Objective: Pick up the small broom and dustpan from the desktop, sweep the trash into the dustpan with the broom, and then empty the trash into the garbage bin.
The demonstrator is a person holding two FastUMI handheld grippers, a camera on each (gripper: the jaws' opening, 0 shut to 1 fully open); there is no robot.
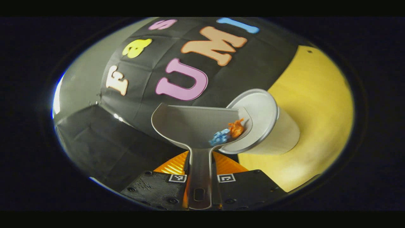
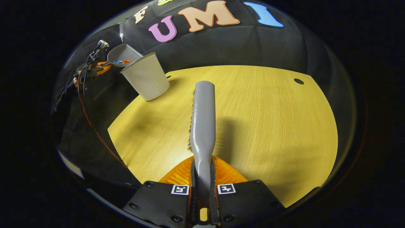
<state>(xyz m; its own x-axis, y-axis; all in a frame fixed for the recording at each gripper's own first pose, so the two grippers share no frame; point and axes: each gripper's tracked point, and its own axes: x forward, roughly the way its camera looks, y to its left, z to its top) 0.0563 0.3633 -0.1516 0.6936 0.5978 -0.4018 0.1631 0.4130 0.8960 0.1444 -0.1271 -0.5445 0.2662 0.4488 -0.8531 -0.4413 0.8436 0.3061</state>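
My left gripper (image 1: 200, 172) is shut on the handle of the grey dustpan (image 1: 193, 128). The pan is tilted over the rim of the white garbage bin (image 1: 269, 126). A blue scrap (image 1: 220, 136) and an orange scrap (image 1: 236, 128) lie at the pan's lower right corner, right at the bin's mouth. My right gripper (image 2: 202, 172) is shut on the handle of the grey small broom (image 2: 203, 117), held above the wooden desktop (image 2: 269, 126), its bristles showing along the left edge. In the right gripper view the dustpan (image 2: 123, 53) and the left gripper (image 2: 91, 68) hang over the bin (image 2: 147, 77) at far left.
The bin stands near the desktop's (image 1: 316, 104) far left corner, close to the black cloth wall. A small dark hole (image 2: 298, 81) marks the desktop at far right. A red cable (image 2: 95, 129) runs down from the left gripper beside the table's left edge.
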